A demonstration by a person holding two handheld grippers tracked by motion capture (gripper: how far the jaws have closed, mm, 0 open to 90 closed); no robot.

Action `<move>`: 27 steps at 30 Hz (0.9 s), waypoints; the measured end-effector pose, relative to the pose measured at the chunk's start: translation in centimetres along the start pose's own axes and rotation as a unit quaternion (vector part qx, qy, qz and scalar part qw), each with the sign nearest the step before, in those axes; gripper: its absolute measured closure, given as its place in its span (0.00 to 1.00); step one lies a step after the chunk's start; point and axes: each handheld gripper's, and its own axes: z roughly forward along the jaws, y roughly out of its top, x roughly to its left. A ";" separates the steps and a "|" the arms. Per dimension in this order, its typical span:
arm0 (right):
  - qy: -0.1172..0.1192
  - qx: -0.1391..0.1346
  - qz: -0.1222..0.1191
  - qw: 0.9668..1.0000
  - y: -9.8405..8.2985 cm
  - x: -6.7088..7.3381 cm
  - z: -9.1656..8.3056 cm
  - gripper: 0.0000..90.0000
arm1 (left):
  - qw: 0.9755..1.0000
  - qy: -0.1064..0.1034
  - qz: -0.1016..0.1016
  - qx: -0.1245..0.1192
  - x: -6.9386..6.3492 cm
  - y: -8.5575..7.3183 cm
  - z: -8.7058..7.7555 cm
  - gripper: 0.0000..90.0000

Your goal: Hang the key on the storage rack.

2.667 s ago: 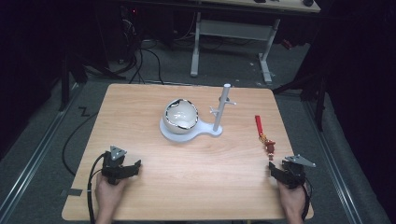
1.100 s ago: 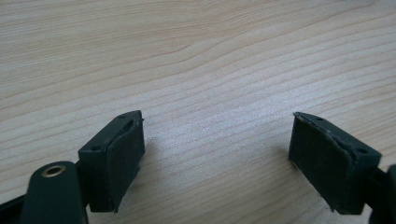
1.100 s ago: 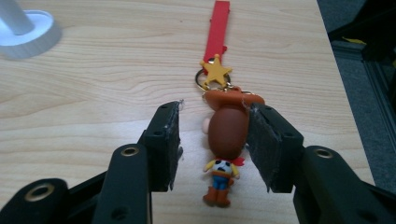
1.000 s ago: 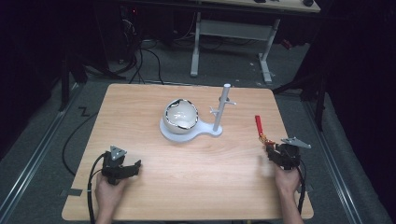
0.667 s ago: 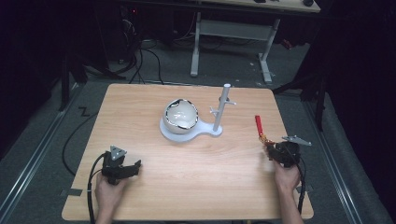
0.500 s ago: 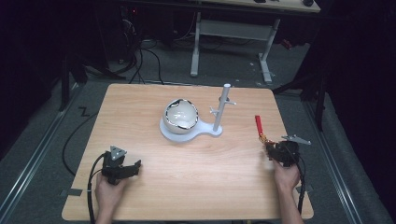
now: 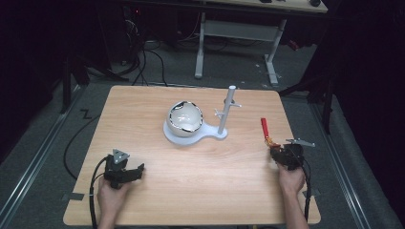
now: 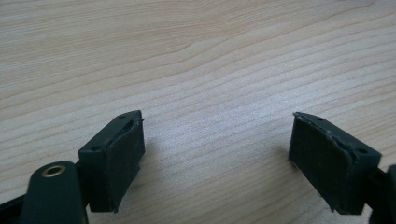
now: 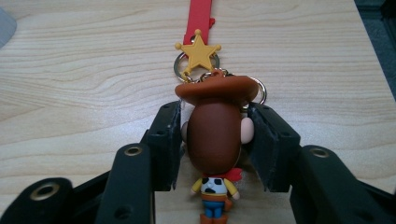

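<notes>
Dark lab floor surrounds a pale wood tabletop (image 7: 200, 191). Near its right edge lies a cowboy figure keychain (image 9: 215, 140): light, rubbery, with a loose strap that will dangle; the head is the best place to grip it. Right hand-held gripper (image 9: 215, 135) brackets that head, its jaws just closing; whether the pads press is unclear. Left hand-held gripper (image 8: 217, 154) gapes empty. Against the earliest frame, the right one has advanced onto the figure.

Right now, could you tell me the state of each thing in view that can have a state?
Cowboy keychain figure: lying on the table, head between the pads of the right gripper.
Red strap: flat, attached by rings.
Left gripper: open, nothing between.
White bowl: upright on the stand base.
</notes>
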 end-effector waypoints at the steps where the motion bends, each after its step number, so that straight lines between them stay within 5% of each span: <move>1: 0.000 0.000 0.000 1.000 0.0 0.0 0.0 0.64 | 1.000 0.000 0.000 0.000 0.0 0.0 0.0 0.21; 27: 0.021 -0.025 -0.040 0.999 0.2 0.6 -1.4 0.74 | 1.000 0.000 0.000 0.000 0.0 0.0 0.0 0.21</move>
